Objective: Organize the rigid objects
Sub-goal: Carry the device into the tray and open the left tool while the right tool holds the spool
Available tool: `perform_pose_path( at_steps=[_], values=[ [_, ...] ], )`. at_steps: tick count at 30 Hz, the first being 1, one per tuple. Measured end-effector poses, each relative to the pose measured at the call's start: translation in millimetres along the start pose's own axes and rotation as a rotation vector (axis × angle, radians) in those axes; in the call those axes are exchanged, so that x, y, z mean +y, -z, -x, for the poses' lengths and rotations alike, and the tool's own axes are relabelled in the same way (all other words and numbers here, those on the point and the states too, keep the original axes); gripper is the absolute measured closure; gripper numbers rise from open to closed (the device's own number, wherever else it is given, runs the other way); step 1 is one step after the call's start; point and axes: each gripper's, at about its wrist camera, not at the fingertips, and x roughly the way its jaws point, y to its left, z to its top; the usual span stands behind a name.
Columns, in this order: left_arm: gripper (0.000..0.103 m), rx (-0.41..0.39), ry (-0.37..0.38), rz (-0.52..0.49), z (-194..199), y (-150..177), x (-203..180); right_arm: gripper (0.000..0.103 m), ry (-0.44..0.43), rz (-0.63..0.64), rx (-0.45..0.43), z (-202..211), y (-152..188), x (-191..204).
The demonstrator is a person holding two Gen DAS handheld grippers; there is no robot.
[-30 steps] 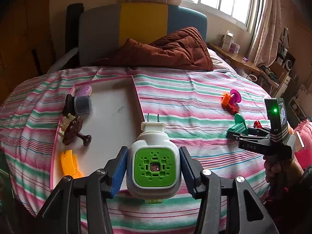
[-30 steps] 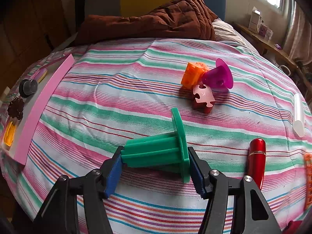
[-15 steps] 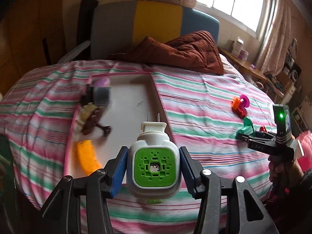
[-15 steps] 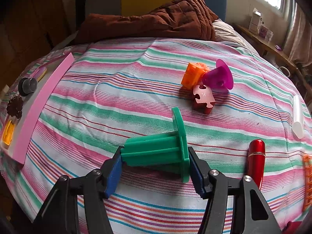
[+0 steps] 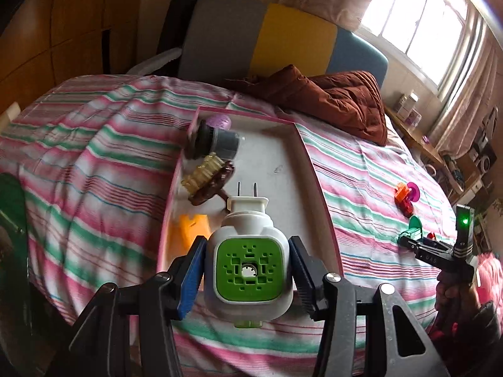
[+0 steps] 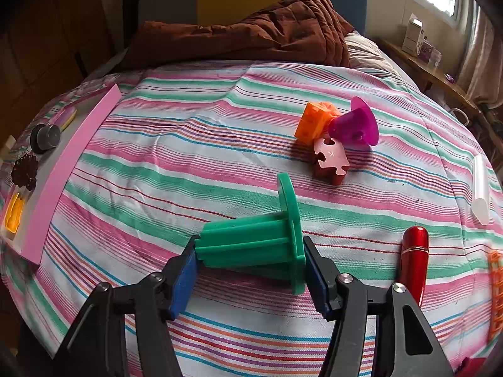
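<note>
My left gripper (image 5: 248,271) is shut on a white plug-in device with a green face (image 5: 248,267), its two prongs pointing away, held over the near end of the pink-rimmed white tray (image 5: 283,157). In the tray lie a grey cap (image 5: 224,144), a brown flower-shaped piece (image 5: 213,183) and an orange piece (image 5: 191,227). My right gripper (image 6: 250,270) is shut on a green flanged spool (image 6: 261,238) lying on the striped bedspread (image 6: 188,163). In the left wrist view the right gripper (image 5: 435,251) shows at the far right, held in a hand.
On the bedspread lie an orange block (image 6: 314,121), a magenta funnel piece (image 6: 358,125), a red puzzle piece (image 6: 330,160), a red lipstick tube (image 6: 415,257) and a clear tube (image 6: 481,194). A brown quilt (image 6: 251,34) lies at the headboard. A side shelf (image 6: 433,72) stands at right.
My left gripper carried the plug-in device leftward and rolled; the tray now sits directly ahead of it. The right gripper and green spool stayed still.
</note>
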Motion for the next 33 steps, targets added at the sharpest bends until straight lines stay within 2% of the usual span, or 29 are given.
perform_pose_path(
  at_steps=[10, 23, 33],
  values=[
    [0.050, -0.007, -0.057, -0.113, -25, -2, -26, 0.041, 0.002, 0.003, 0.000, 0, 0, 2],
    [0.050, 0.080, -0.117, -0.109, -64, 8, -17, 0.041, 0.001, 0.002, 0.000, 0, 0, 2],
    [0.050, 0.045, -0.125, -0.136, -54, 6, -22, 0.041, 0.002, 0.004, 0.000, -1, 1, 3]
  ],
)
